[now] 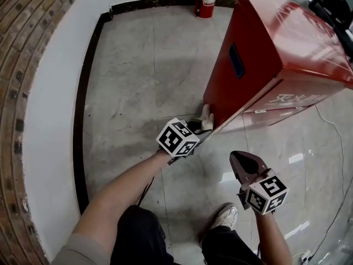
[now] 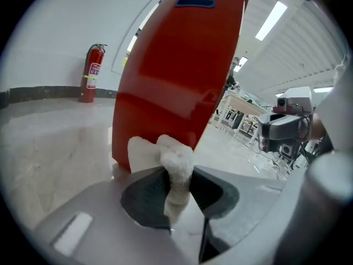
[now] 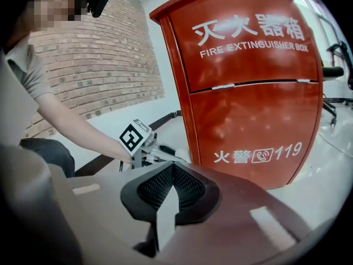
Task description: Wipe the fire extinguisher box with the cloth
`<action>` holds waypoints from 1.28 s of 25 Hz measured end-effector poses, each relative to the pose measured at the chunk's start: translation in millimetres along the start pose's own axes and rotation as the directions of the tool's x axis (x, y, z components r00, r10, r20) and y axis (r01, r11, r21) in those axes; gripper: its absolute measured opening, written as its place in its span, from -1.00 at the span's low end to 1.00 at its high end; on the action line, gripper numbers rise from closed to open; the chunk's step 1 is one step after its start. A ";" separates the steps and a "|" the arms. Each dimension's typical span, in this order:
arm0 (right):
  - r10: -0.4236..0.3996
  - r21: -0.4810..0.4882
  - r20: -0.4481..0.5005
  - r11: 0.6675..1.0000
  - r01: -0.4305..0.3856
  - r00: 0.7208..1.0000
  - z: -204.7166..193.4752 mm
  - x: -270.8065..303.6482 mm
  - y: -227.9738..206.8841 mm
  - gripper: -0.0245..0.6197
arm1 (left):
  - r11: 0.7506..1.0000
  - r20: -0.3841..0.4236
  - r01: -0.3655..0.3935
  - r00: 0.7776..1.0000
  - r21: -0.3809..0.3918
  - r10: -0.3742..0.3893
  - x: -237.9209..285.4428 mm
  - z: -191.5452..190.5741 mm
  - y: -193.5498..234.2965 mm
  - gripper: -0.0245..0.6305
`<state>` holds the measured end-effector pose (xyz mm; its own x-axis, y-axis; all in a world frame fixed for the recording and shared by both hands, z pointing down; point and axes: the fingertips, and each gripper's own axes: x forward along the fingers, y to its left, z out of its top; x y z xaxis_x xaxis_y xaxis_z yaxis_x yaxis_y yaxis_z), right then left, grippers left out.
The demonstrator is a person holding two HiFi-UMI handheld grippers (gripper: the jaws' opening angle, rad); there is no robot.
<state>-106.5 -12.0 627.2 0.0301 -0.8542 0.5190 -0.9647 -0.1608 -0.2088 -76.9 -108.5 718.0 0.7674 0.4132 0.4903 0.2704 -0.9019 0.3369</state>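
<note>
Your right tool (image 1: pixel 234 155) is shut and empty, near you; your left tool (image 1: pixel 201 126) grips the white cloth (image 2: pixel 175 162).
The cloth sits at the bottom near corner of the red fire extinguisher box (image 1: pixel 259 54) on the floor. It looks like the wiping step is on. Next, press the cloth flat and slide it up the left side.
</note>
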 end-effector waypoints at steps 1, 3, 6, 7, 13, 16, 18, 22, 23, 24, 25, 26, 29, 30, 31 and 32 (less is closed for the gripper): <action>-0.004 -0.002 -0.007 1.000 0.004 1.000 -2.2 -2.0 -0.2 -0.85 | 1.000 -0.014 0.019 1.000 0.012 -0.019 -1.9 -2.9 -8.8 -0.60; -0.005 -0.013 -0.024 1.000 0.005 1.000 -5.9 -6.5 -0.3 -0.85 | 0.997 -0.048 0.065 0.997 0.046 -0.063 -7.2 -6.6 -28.7 -0.60; 0.033 -0.045 -0.037 0.998 -0.034 0.999 -2.3 -12.3 3.8 -0.85 | 0.985 -0.087 0.120 0.990 0.122 -0.109 -23.4 -1.0 -53.9 -0.60; 0.054 -0.059 -0.045 0.997 -0.056 0.998 0.5 -15.4 5.2 -0.85 | 0.979 -0.101 0.128 0.988 0.156 -0.113 -29.7 2.5 -60.9 -0.60; 0.083 -0.074 -0.096 0.993 -0.091 0.992 28.4 -62.5 -6.8 -0.85 | 0.941 -0.186 0.175 0.975 0.290 -0.124 -48.6 43.6 -117.3 -0.60; 0.067 0.005 -0.095 0.998 -0.067 0.993 48.2 -93.6 -2.7 -0.85 | 0.928 -0.233 0.212 0.962 0.307 -0.143 -66.9 72.0 -154.0 -0.60; 0.053 0.054 -0.086 0.997 -0.048 0.995 71.2 -116.7 -1.9 -0.85 | 0.913 -0.258 0.235 0.954 0.333 -0.151 -81.3 98.6 -178.3 -0.60; 0.038 0.136 -0.036 0.990 -0.033 0.999 133.2 -166.5 3.7 -0.85 | 0.902 -0.261 0.244 0.953 0.356 -0.156 -113.4 169.4 -218.0 -0.60; 0.033 0.142 -0.027 0.989 -0.029 0.999 148.9 -177.8 5.8 -0.85 | 0.904 -0.256 0.240 0.954 0.353 -0.153 -121.7 188.1 -225.5 -0.60; 0.026 0.147 -0.019 0.989 -0.023 0.999 164.3 -188.5 6.8 -0.84 | 0.910 -0.251 0.232 0.956 0.344 -0.148 -129.6 206.4 -231.9 -0.60; 0.017 0.155 -0.012 0.988 -0.015 1.000 179.4 -198.9 6.5 -0.84 | 0.918 -0.244 0.219 0.959 0.329 -0.141 -136.5 224.3 -237.2 -0.60; 0.007 0.165 -0.005 0.986 -0.006 1.000 194.2 -209.2 5.1 -0.85 | 0.930 -0.234 0.201 0.963 0.307 -0.131 -142.7 241.8 -241.6 -0.60; -0.019 0.165 0.001 0.986 0.018 1.000 235.6 -241.0 2.0 -0.85 | 0.963 -0.195 0.144 0.976 0.226 -0.100 -160.1 291.2 -258.3 -0.60; -0.022 0.145 -0.001 0.989 0.022 1.000 248.8 -249.5 2.4 -0.85 | 0.970 -0.181 0.123 0.980 0.209 -0.086 -166.5 307.1 -262.8 -0.60; -0.024 0.120 0.001 0.993 0.024 1.000 262.3 -255.7 3.9 -0.85 | 0.975 -0.166 0.102 0.984 0.198 -0.070 -173.6 322.5 -265.5 -0.60; -0.025 0.098 0.006 0.995 0.024 1.000 275.6 -260.7 7.3 -0.85 | 0.978 -0.153 0.084 0.987 0.190 -0.055 -181.7 336.5 -267.7 -0.60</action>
<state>-49.3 73.3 261.9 0.0553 -0.8528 0.5193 -0.9334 -0.2288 -0.2763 -93.1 15.5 268.2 0.6531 0.4765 0.5886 0.4391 -0.8715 0.2183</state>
